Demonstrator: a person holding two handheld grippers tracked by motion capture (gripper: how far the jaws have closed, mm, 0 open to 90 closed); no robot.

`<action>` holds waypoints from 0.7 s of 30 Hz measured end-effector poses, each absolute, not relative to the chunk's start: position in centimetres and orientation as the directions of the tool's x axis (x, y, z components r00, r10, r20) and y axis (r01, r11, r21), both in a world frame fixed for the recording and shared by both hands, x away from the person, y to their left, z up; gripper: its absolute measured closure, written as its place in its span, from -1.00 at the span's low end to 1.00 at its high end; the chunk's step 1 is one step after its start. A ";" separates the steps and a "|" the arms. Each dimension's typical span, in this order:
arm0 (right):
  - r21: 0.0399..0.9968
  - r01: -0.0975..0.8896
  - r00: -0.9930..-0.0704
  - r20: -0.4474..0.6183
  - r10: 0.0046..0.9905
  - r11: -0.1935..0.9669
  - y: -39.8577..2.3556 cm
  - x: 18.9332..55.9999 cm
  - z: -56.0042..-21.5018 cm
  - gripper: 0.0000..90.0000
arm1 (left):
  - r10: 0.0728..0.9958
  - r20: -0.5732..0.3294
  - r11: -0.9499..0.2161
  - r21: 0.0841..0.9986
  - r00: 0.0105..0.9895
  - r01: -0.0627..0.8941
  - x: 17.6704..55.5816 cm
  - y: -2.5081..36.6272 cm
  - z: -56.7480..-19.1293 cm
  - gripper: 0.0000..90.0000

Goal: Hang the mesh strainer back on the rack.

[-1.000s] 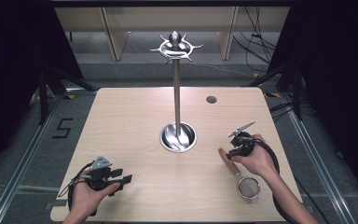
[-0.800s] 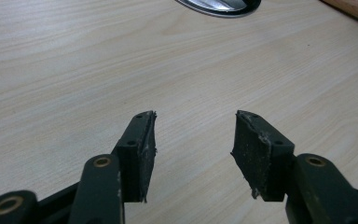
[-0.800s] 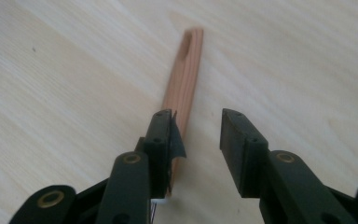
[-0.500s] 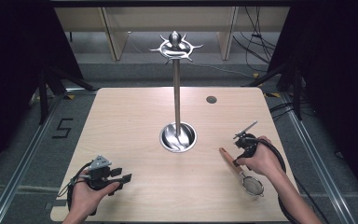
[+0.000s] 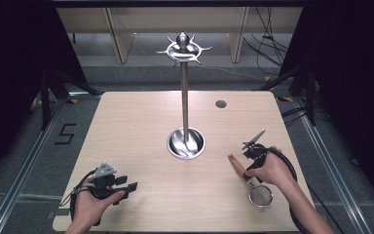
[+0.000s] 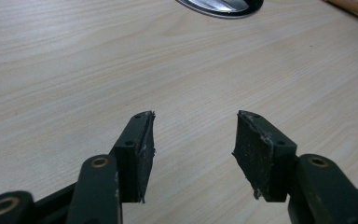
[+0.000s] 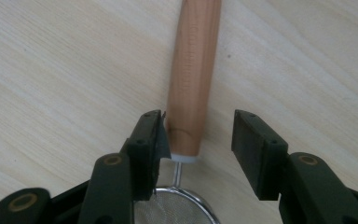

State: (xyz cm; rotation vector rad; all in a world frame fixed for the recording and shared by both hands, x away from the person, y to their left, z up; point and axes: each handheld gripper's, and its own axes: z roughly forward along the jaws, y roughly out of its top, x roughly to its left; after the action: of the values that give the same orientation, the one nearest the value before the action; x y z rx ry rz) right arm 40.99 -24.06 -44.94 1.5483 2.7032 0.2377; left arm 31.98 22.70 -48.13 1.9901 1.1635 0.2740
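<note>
A small strainer lies flat at the table's right front, with its wooden handle pointing up-left and its mesh bowl nearest the edge. My right gripper is open and low over the handle's lower end. In the right gripper view the handle runs up between the jaws of this gripper; the left jaw touches it and the right jaw stands apart, with the mesh bowl below. My left gripper rests open at the front left. Its jaws hold nothing over bare wood.
A tall metal stand rises from a round shiny base at the table's middle, with a ring of hooks on top. The base rim shows ahead of the left gripper. A dark round hole sits at the back right.
My right gripper has moved toward the front edge and come down over the strainer's handle. The left gripper has stayed in place.
</note>
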 end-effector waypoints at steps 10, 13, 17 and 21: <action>0.116 0.857 -0.510 0.051 0.859 0.502 -23.8 41.2 -46.2 0.27 | 0.805 -0.195 -0.267 0.724 0.560 0.636 31.9 22.7 -48.1 0.02; 0.113 0.861 -0.503 0.056 0.862 0.495 -23.7 41.4 -46.4 0.35 | 0.808 -0.196 -0.260 0.727 0.556 0.636 31.9 22.7 -48.1 0.02; 0.121 0.855 -0.513 0.053 0.857 0.505 -23.9 41.8 -46.6 0.42 | 0.808 -0.203 -0.254 0.727 0.553 0.638 32.0 22.6 -48.2 0.02; 0.110 0.870 -0.489 0.060 0.870 0.481 -23.6 41.7 -46.7 0.48 | 0.813 -0.183 -0.275 0.716 0.553 0.642 31.9 22.7 -48.0 0.02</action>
State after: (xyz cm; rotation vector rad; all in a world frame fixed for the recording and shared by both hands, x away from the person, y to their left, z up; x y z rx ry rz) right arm 41.69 -23.62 -46.66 1.5862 2.7003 0.1963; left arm 31.89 22.70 -48.05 2.0113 1.1699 0.2803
